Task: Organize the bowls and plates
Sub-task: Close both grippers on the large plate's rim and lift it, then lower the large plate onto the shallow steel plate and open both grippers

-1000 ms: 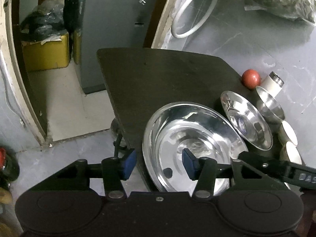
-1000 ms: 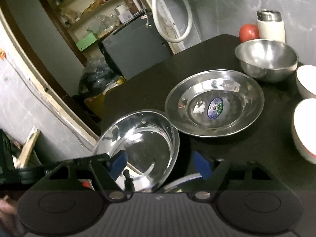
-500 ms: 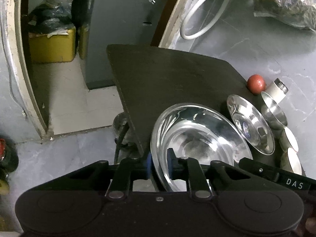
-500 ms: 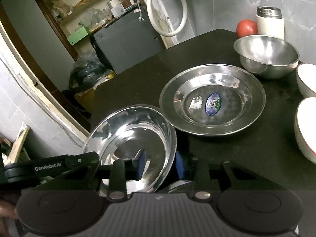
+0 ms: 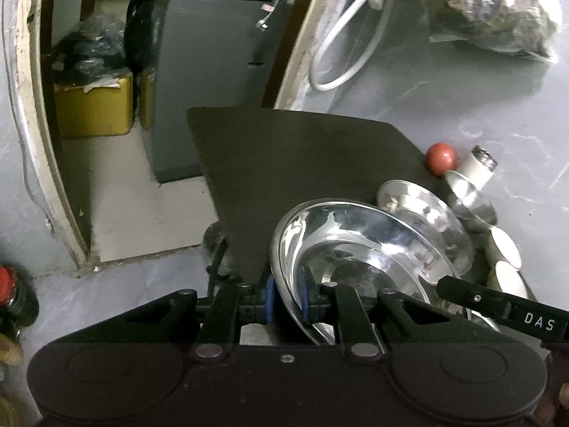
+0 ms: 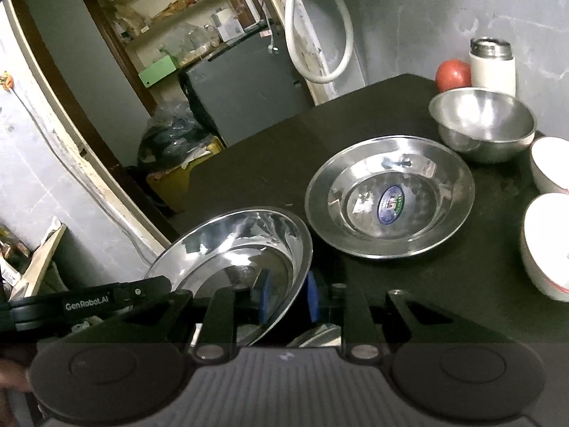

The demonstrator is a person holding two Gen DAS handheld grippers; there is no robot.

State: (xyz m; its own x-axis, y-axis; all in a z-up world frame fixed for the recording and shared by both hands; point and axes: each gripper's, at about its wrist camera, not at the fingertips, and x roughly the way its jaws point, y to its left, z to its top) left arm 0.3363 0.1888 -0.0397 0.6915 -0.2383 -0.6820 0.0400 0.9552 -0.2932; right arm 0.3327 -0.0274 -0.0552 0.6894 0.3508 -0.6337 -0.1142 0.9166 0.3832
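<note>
A: Where is the steel plate?

B: Tilted at the near edge of the black counter. Left gripper clamps one rim; right gripper is closing on the other.

A: Advice?

B: Lift level, then nest it in the stickered plate beside it. Grey walls, an open doorway beyond.

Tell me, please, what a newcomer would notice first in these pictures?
First, the shiny round steel plate, tilted at the near edge of the black table, its rim pinched by both the left tool and the right tool; the right one's jaws are closing on that rim. Beyond it lies a second steel plate with a blue oval sticker, and a red round fruit sits by the wall.
</note>
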